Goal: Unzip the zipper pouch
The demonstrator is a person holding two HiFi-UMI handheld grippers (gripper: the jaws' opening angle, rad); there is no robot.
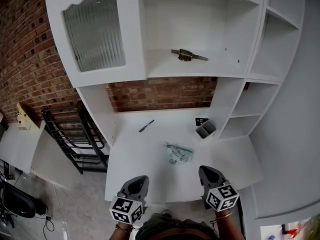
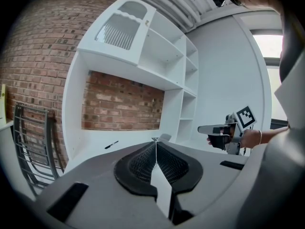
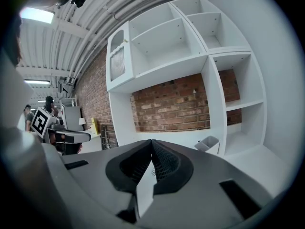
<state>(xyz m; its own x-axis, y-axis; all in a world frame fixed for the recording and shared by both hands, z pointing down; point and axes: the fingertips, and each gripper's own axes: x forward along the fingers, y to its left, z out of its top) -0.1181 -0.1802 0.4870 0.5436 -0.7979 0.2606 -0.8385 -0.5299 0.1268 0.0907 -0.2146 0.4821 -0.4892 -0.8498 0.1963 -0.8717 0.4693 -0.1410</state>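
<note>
The zipper pouch (image 1: 179,154), clear with pale green contents, lies flat near the middle of the white desk (image 1: 135,159). Both grippers hover at the desk's front edge, short of the pouch and not touching it. My left gripper (image 1: 141,179) is to the pouch's lower left and my right gripper (image 1: 205,170) to its lower right. In the left gripper view the jaws (image 2: 155,140) meet with nothing between them. The right gripper's jaws (image 3: 151,141) are likewise pressed together and empty. The pouch is hidden behind the gripper bodies in both gripper views.
A black pen (image 1: 146,126) lies at the desk's back left, and a grey cup (image 1: 205,129) stands at the back right by the shelf column. A metal object (image 1: 188,55) rests on the upper shelf. A black rack (image 1: 75,136) stands left of the desk.
</note>
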